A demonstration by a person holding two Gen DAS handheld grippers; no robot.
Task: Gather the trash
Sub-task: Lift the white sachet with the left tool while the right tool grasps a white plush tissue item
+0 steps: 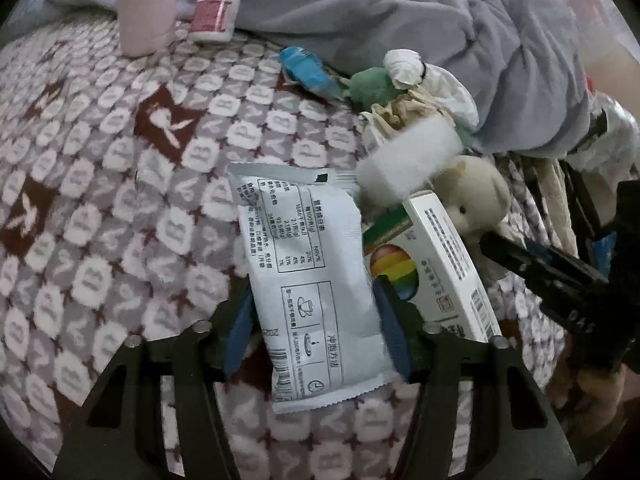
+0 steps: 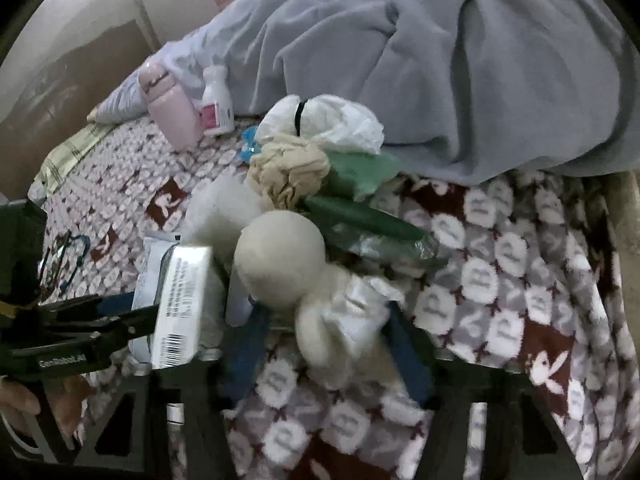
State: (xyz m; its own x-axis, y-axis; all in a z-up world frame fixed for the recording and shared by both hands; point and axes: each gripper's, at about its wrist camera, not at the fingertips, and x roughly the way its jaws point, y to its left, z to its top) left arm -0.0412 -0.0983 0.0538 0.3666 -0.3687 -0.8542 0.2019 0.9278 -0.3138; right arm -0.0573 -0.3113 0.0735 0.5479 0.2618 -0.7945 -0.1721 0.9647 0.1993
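My left gripper [image 1: 316, 316] is shut on a white printed sachet [image 1: 304, 272], its blue pads pressing both long sides, just above the patterned bedspread [image 1: 100, 208]. A white box with a rainbow ball [image 1: 432, 268] leans right beside it. My right gripper [image 2: 328, 336] straddles a cream plush toy [image 2: 320, 280], fingers on either side; whether they press it I cannot tell. The left gripper's fingers [image 2: 100, 320], the sachet [image 2: 152, 264] and the box [image 2: 180, 304] show at the left of the right wrist view. Behind lie crumpled white, beige and green wrappers [image 2: 316, 152].
A pink bottle [image 1: 148, 12] and a small white bottle with a pink label [image 1: 216, 4] stand at the back. A blue wrapper [image 1: 308, 70] lies nearby. A grey blanket [image 2: 460, 60] is heaped behind. A white foam roll [image 1: 412, 160] sits by the plush.
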